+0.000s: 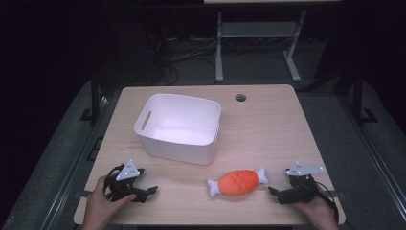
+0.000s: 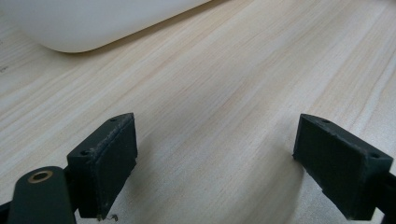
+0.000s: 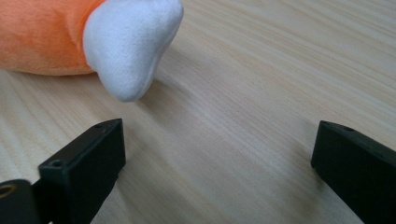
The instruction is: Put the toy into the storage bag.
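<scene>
I have both grippers spread and empty, the plush toy (image 3: 70,42) just ahead of my right gripper (image 3: 215,172); it looks soft and light (probably squashy), so I'd pinch its white end.

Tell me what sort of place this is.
Probably a lab or workshop set up for recording: a bare wooden table holding a white bin and plush meat toy, with loose cables on the floor behind.

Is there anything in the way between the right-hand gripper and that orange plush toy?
Nothing visible. The right gripper rests with open jaws just off the plush toy's white end, with bare table between them. The white bin stands farther back, off that path.
</scene>
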{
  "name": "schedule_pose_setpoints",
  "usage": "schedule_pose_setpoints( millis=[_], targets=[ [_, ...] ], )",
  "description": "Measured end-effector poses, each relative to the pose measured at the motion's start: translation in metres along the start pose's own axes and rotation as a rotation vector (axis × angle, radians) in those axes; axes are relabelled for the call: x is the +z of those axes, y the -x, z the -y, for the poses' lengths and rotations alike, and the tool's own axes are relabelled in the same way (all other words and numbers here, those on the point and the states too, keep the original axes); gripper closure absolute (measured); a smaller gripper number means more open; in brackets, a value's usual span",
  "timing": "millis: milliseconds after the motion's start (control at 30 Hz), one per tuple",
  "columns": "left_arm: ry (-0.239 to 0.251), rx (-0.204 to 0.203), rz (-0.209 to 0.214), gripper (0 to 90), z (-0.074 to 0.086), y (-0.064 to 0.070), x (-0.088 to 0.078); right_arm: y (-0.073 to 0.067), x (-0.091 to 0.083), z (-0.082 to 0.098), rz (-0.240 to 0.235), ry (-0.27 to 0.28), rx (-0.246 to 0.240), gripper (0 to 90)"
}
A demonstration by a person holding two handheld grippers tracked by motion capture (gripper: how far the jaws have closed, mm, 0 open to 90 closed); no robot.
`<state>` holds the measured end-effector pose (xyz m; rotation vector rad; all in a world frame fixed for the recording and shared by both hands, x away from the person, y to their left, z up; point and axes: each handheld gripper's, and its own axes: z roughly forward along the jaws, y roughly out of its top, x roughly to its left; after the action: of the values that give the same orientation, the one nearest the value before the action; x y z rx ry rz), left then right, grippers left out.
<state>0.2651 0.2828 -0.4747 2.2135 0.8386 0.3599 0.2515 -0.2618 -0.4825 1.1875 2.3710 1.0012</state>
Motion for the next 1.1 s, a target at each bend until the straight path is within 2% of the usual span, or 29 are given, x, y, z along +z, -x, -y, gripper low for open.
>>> schedule_pose_setpoints(
  millis=[67, 200, 233, 267, 300, 333, 367, 433, 467, 533, 867, 1100],
  targets=[
    [0.000, 0.000, 0.000, 12.7, 0.000, 0.000, 0.000, -0.001, -0.001, 0.001, -0.004, 0.007, -0.007, 8.3],
    [0.000, -0.001, 0.000, 12.7, 0.000, 0.000, 0.000, -0.006, -0.007, 0.000, -0.023, 0.010, -0.030, 26.0],
    [0.000, -0.001, 0.000, 12.7, 0.000, 0.000, 0.000, -0.006, -0.007, 0.000, -0.023, 0.010, -0.030, 26.0],
    [0.000, -0.001, 0.001, 12.7, 0.000, 0.000, 0.000, -0.009, -0.010, 0.000, -0.035, 0.011, -0.038, 35.9],
    [0.000, -0.001, 0.001, 12.7, 0.000, 0.000, 0.000, -0.009, -0.010, 0.000, -0.035, 0.011, -0.038, 35.9],
    [0.000, 0.000, 0.000, 12.7, 0.000, 0.000, 0.000, -0.010, -0.011, 0.000, -0.043, 0.007, -0.046, 39.7],
    [0.000, -0.001, 0.000, 12.7, 0.000, 0.000, 0.000, -0.013, -0.013, -0.001, -0.056, 0.002, -0.068, 48.0],
    [-0.001, -0.001, 0.000, 12.7, 0.000, 0.000, 0.000, -0.016, -0.015, -0.002, -0.070, -0.001, -0.069, 54.6],
    [0.000, -0.001, 0.000, 12.7, 0.000, 0.000, 0.000, -0.016, -0.015, -0.002, -0.070, -0.001, -0.069, 54.6],
    [0.000, 0.000, 0.000, 12.7, 0.000, 0.000, 0.000, -0.018, -0.017, -0.004, -0.092, 0.005, -0.073, 61.1],
    [0.000, -0.001, 0.001, 12.7, 0.000, 0.000, 0.000, -0.018, -0.016, -0.004, -0.109, 0.005, -0.088, 64.3],
    [0.000, -0.001, 0.000, 12.7, 0.000, 0.000, 0.000, -0.021, -0.019, -0.006, -0.153, -0.003, -0.105, 83.8]
  ],
)
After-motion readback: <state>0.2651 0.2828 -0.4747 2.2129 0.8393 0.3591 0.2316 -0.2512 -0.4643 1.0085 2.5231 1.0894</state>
